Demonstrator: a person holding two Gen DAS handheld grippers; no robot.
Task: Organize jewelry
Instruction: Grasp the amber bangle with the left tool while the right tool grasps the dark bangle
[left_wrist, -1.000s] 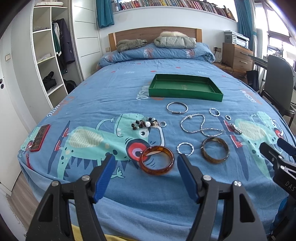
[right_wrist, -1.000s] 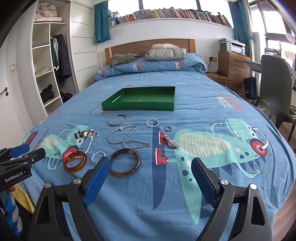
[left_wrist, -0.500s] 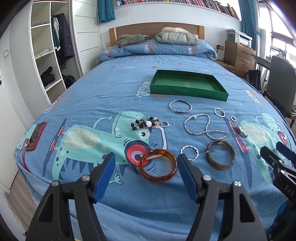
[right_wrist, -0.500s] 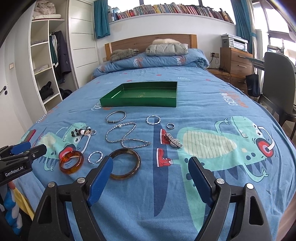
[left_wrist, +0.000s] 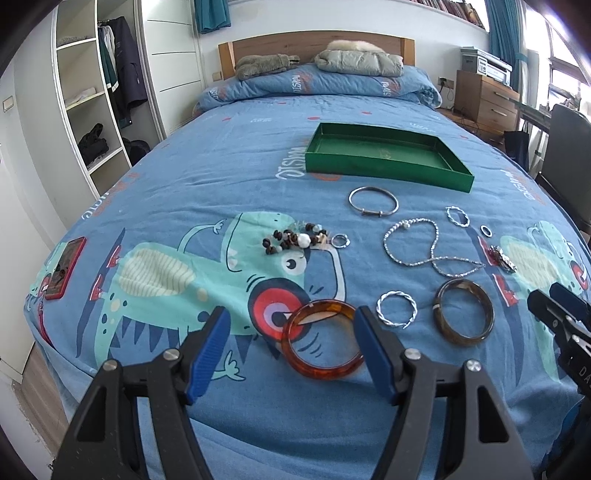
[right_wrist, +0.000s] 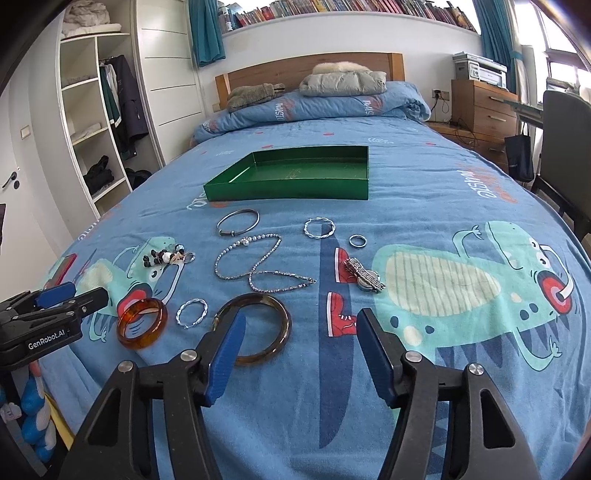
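Jewelry lies spread on a blue bedspread before an empty green tray (left_wrist: 384, 153), which also shows in the right wrist view (right_wrist: 291, 184). My left gripper (left_wrist: 291, 347) is open, its right finger beside an amber bangle (left_wrist: 321, 339). My right gripper (right_wrist: 301, 354) is open, its left finger over the near edge of a dark brown bangle (right_wrist: 255, 330). Between the bangles lies a twisted silver ring (left_wrist: 397, 308). Farther back are a silver chain necklace (right_wrist: 255, 266), a silver bracelet (right_wrist: 238, 221), a bead bracelet (left_wrist: 291, 240), a watch (right_wrist: 365, 278) and small rings (right_wrist: 357, 240).
A red phone (left_wrist: 64, 267) lies at the bed's left edge. Pillows and folded clothes (right_wrist: 343, 83) sit at the headboard. A white wardrobe (left_wrist: 103, 103) stands left of the bed, a wooden dresser (right_wrist: 484, 110) and a chair (right_wrist: 565, 147) right.
Both grippers have moved forward and lower toward the jewelry. The amber bangle now lies by the left gripper's right finger and the brown bangle by the right gripper's left finger.
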